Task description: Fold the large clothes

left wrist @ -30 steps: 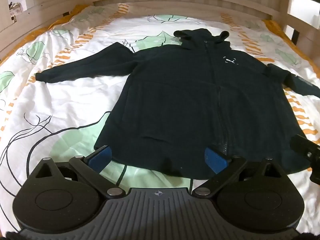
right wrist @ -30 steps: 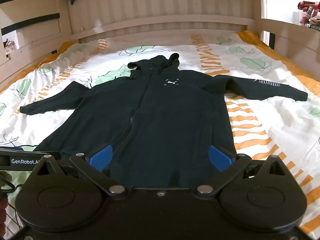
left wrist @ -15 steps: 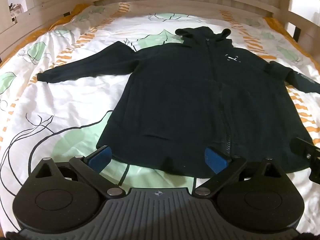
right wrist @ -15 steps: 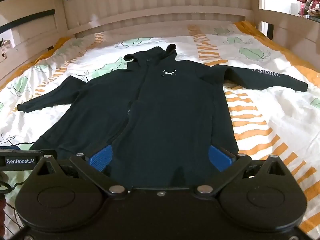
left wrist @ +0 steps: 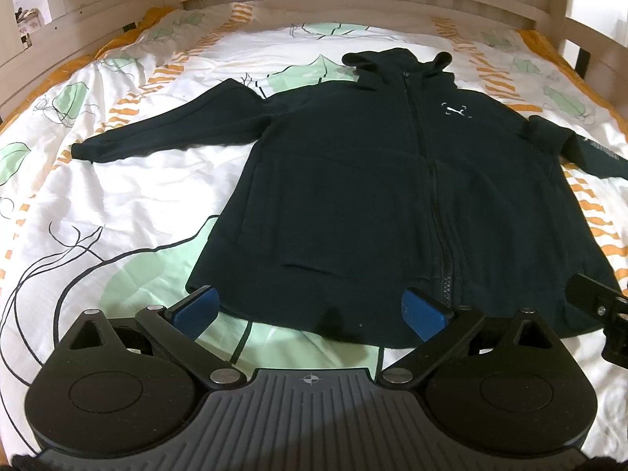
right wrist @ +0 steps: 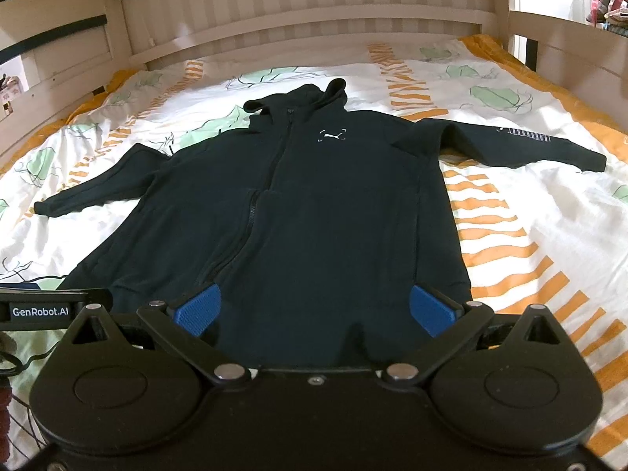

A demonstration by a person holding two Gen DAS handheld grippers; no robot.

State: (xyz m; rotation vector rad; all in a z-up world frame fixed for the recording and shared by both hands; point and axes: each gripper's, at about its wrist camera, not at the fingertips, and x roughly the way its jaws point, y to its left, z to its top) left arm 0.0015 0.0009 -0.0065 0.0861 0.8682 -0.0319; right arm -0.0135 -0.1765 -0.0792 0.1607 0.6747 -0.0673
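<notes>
A black zip-up hoodie [left wrist: 373,180] [right wrist: 322,212] lies flat and face up on the bed, hood toward the headboard, both sleeves spread out to the sides. My left gripper [left wrist: 310,312] hovers open over the hem at its left half, blue pads wide apart and empty. My right gripper [right wrist: 316,310] is open too, above the hem at the right half, holding nothing. Part of the right gripper's body [left wrist: 600,314] shows at the edge of the left wrist view, and the left gripper's body [right wrist: 43,310] at the left edge of the right wrist view.
The bed carries a white quilt [left wrist: 117,196] [right wrist: 530,216] printed with green leaves and orange stripes. A slatted wooden headboard [right wrist: 314,8] and wooden side rails [left wrist: 51,39] enclose it. Bare quilt lies on both sides of the hoodie.
Both views have shifted slightly forward and lower toward the hoodie's hem. The hoodie has not moved, and both grippers stay open.
</notes>
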